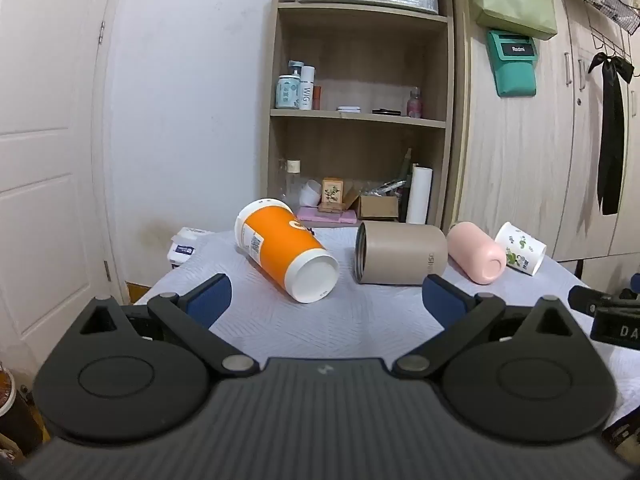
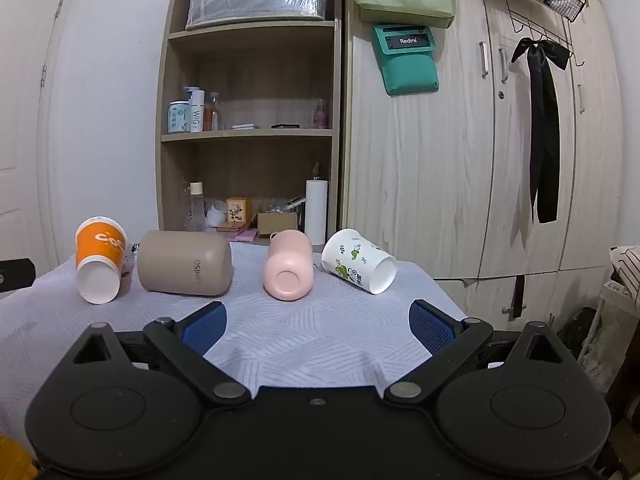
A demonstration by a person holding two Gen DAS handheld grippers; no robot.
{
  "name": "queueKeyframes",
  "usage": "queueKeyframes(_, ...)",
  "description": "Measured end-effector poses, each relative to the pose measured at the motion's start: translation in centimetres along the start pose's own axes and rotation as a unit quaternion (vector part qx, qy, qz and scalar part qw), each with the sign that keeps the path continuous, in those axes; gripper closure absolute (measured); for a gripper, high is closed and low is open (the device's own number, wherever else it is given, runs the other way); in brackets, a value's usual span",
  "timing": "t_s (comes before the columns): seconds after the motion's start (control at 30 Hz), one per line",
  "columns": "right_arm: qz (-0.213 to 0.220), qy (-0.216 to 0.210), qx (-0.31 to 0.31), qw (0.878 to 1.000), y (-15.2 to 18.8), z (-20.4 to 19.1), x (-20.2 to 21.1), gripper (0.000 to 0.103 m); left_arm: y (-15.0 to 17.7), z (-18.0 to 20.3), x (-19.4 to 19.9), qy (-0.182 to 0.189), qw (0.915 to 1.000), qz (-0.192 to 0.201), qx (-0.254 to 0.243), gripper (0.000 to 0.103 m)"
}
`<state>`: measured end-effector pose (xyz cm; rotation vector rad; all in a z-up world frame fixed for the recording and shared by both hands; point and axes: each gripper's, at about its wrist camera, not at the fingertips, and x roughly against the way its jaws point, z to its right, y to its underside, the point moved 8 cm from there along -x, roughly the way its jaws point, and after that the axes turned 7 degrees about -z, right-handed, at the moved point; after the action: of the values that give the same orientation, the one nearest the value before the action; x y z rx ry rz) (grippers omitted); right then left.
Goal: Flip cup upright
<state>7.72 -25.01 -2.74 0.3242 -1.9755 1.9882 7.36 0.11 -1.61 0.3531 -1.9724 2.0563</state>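
Observation:
Several cups lie on their sides in a row on the white-clothed table (image 1: pixel 320 328). From left: an orange paper cup (image 1: pixel 286 254) (image 2: pixel 100 258), a beige tumbler (image 1: pixel 400 253) (image 2: pixel 186 262), a pink cup (image 1: pixel 476 252) (image 2: pixel 288 266) and a white cup with green leaf print (image 1: pixel 520 248) (image 2: pixel 360 261). My left gripper (image 1: pixel 326 300) is open and empty, short of the orange cup and tumbler. My right gripper (image 2: pixel 318 326) is open and empty, short of the pink and leaf-print cups. Its tip shows at the right edge of the left wrist view (image 1: pixel 600 308).
A wooden shelf unit (image 2: pixel 248 136) with bottles and boxes stands behind the table. Wardrobe doors (image 2: pixel 480 160) with a teal pouch and a black ribbon are to the right. A door (image 1: pixel 44 160) is on the left. A tissue pack (image 1: pixel 186 242) lies at the table's far left corner.

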Motion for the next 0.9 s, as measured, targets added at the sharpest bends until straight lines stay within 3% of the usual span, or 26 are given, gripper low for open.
queueKeyframes(0.9, 0.002, 0.008, -0.004, 1.0, 0.13, 0.37, 0.1, 0.003, 0.81, 0.44, -0.62, 0.011, 0.9998, -0.014, -0.005, 0.0)
